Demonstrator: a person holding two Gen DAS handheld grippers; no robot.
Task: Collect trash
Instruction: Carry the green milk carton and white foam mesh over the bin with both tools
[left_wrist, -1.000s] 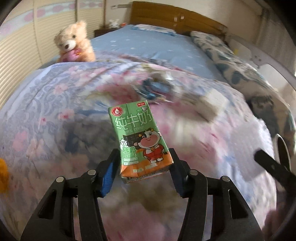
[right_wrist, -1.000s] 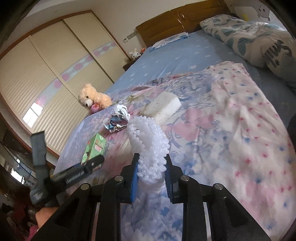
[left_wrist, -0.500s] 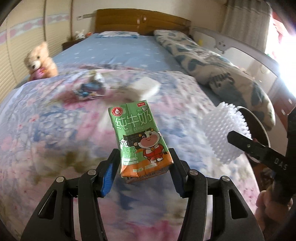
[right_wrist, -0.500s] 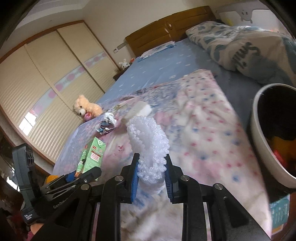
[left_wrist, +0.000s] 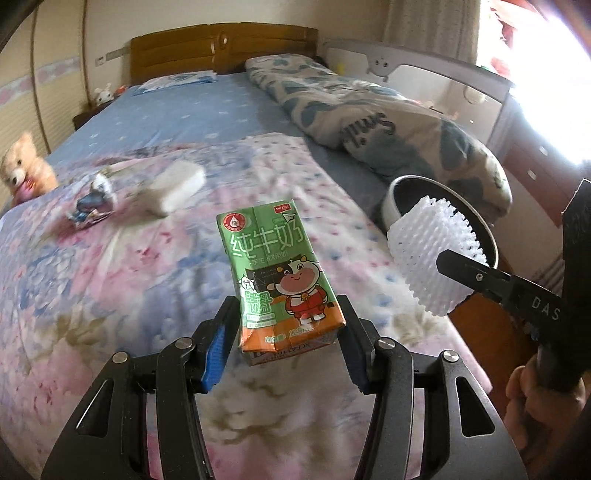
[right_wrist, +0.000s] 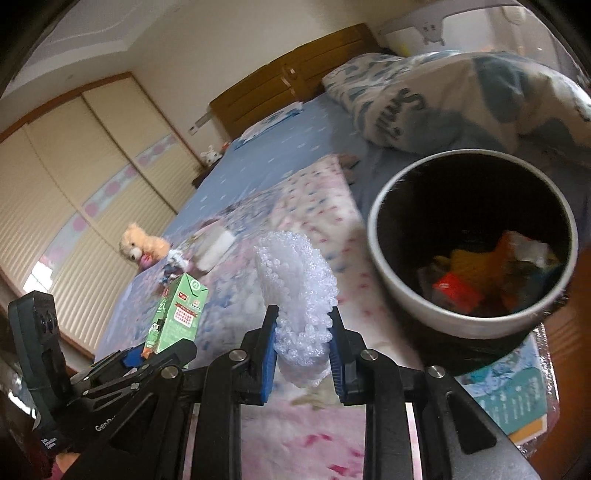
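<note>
Green milk carton (left_wrist: 280, 273) clamped in left gripper (left_wrist: 284, 343); right gripper (right_wrist: 302, 345) clamped on foam net (right_wrist: 297, 291), beside bin (right_wrist: 406, 295).

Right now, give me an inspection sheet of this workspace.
Surface: bed under a floral cover.
Job's things: milk carton and white foam net held up; trash bin beside the bed, trash already inside.
Clutter: crumpled wrapper and white block lie on the cover.
Grippers: left gripper shut on the milk carton; right gripper shut on the foam net.
Cables: nothing seen.
Surroundings: teddy bear, rolled quilt, wooden headboard, wardrobe doors.
</note>
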